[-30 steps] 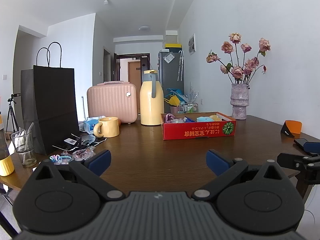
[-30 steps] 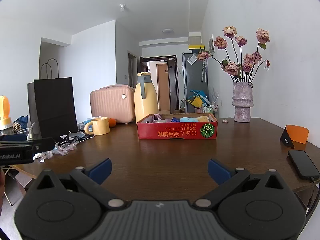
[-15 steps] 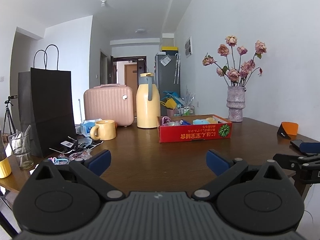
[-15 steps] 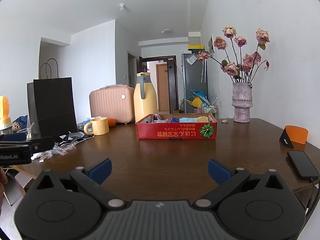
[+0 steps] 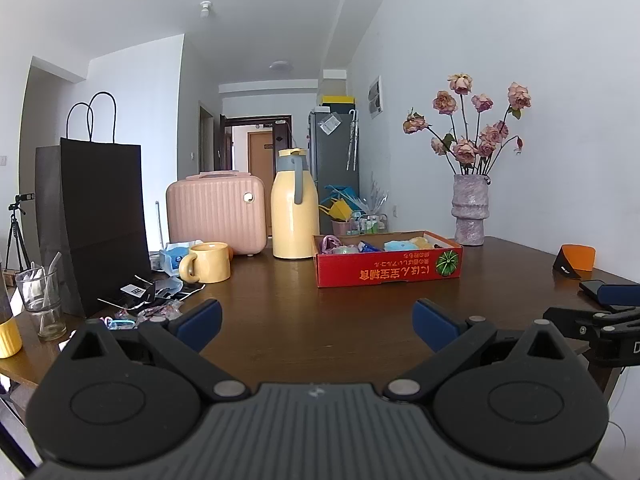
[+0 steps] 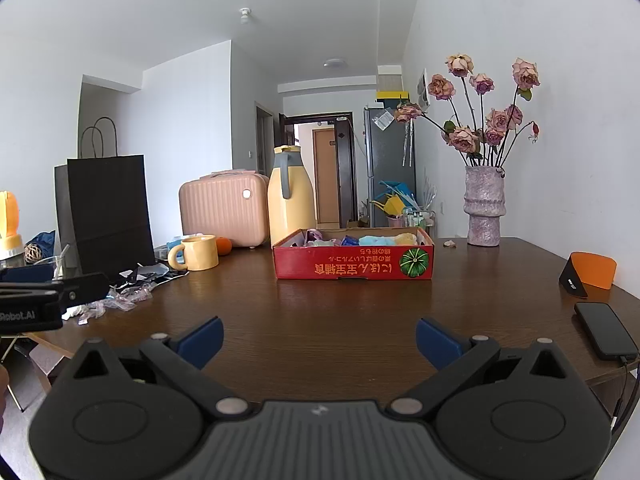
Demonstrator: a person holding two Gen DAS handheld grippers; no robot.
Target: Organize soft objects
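Observation:
A shallow red cardboard box (image 5: 388, 270) stands on the brown table, also in the right wrist view (image 6: 354, 266). Several soft items, pale blue, yellow, pink and green, lie inside it (image 6: 378, 240). My left gripper (image 5: 316, 320) is open and empty, above the table's near part, well short of the box. My right gripper (image 6: 318, 338) is open and empty, also well short of the box. The right gripper shows at the right edge of the left wrist view (image 5: 600, 320).
A yellow thermos jug (image 5: 294, 210), pink case (image 5: 218, 212), yellow mug (image 5: 208, 262) and black paper bag (image 5: 94, 224) stand left of the box. A vase of dried roses (image 6: 484, 208) stands back right. A phone (image 6: 606, 336) and orange stand (image 6: 592, 276) lie right. Wrappers (image 6: 120, 300) litter the left.
The left gripper has drawn back and tilted up a little, so the box looks smaller and farther. The right gripper has hardly moved. Both stay open.

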